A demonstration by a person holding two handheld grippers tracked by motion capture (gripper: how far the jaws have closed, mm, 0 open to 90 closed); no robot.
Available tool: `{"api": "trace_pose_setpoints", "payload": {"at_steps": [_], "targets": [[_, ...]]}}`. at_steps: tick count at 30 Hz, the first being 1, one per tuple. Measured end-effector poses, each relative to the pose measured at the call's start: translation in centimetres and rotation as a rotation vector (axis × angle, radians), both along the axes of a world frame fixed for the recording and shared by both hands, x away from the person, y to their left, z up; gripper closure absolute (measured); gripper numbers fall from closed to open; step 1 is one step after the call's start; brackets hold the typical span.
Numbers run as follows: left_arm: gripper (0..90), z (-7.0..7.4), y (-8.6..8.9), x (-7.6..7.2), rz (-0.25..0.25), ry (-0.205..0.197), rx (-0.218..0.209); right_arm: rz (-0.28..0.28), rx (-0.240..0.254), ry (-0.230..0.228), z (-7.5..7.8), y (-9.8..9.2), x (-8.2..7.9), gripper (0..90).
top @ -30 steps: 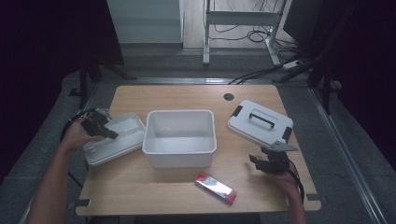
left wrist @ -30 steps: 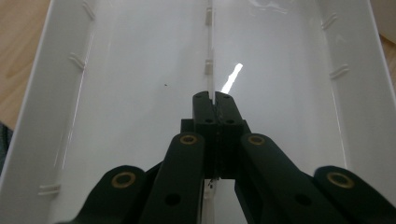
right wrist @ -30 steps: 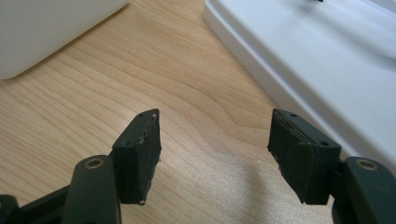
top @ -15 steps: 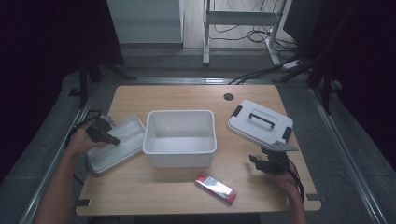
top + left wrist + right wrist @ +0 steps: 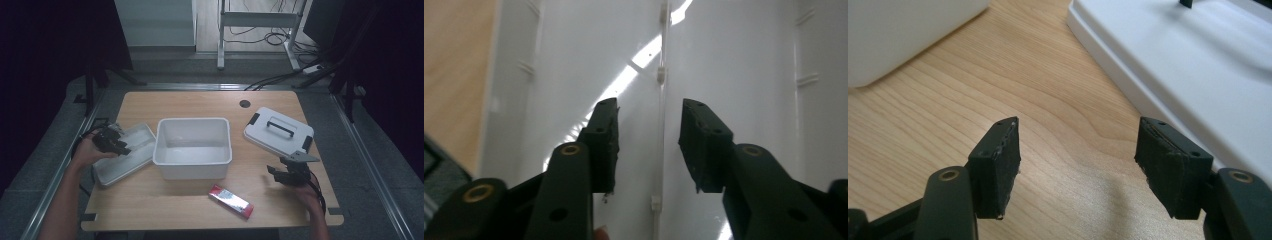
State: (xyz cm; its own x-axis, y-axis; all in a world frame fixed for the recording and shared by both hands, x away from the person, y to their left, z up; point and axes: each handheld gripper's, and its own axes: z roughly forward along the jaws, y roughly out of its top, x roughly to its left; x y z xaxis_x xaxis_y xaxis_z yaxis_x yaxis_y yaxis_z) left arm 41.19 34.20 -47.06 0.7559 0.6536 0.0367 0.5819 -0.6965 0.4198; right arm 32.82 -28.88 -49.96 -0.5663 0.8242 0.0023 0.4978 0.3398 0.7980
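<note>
shallow translucent white plastic tray (image 5: 125, 154): lies flat on the table's left side, just beside the left wall of the deep tub; ribbed walls, one thin centre ridge; nothing in it.
left gripper (image 5: 114, 142): black, two-jaw, held in the person's left hand (image 5: 90, 151) over the tray's near-left part; jaws have just been opening and stand apart with nothing clamped, only the tray floor showing between them.
left gripper view: close look down on the tray (image 5: 724, 65); shows the moulded centre ridge, small rib tabs on the side walls and a bright streak of glare, detail too small to read in the high view; strip of wood at the left edge.
deep white rectangular plastic tub (image 5: 193, 148): centre of table, rounded corners, glossy, empty.
white plastic lid with black handle and black side clips (image 5: 278, 131): right of the tub, flat, smooth.
right gripper (image 5: 285, 176): black, in the right hand near the lid's front corner; jaws wide apart, holding nothing, over bare wood.
right gripper view: lid edge (image 5: 1168, 55) at right, tub wall (image 5: 903, 35) at top left, wood grain between.
red and silver foil packet (image 5: 230, 201): flat, near the table's front edge, well apart from both grippers.
light wooden table (image 5: 165, 200): pale grain, round dark cable hole at the back right.
</note>
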Motion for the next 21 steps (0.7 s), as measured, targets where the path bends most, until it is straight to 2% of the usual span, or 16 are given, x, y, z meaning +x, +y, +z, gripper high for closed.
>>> {"api": "trace_pose_setpoints", "payload": {"at_steps": [2,5,10,13,17,21], "targets": [[54.2,0.9,-0.1,-0.5,0.014,-0.041,0.008,0.005,0.000,-0.006,0.3,0.1,-0.1,34.2],[50.3,1.9,0.2,-1.5,0.052,-0.094,-0.029,0.014,0.000,-0.009,0.6,0.3,-0.2,34.1],[48.5,2.2,0.6,-3.1,0.104,-0.151,-0.031,0.036,-0.011,-0.010,1.0,0.9,-0.3,34.0],[48.5,2.0,0.3,-3.7,0.112,-0.148,-0.032,0.053,-0.021,-0.014,1.5,1.4,-0.4,34.0],[46.9,1.5,-0.7,-4.1,0.113,-0.131,-0.003,0.085,-0.038,-0.017,2.5,2.3,-0.5,33.9],[45.7,1.0,-1.3,-4.0,0.110,-0.120,-0.012,0.124,-0.064,0.021,3.2,3.6,-0.6,34.0]]}}
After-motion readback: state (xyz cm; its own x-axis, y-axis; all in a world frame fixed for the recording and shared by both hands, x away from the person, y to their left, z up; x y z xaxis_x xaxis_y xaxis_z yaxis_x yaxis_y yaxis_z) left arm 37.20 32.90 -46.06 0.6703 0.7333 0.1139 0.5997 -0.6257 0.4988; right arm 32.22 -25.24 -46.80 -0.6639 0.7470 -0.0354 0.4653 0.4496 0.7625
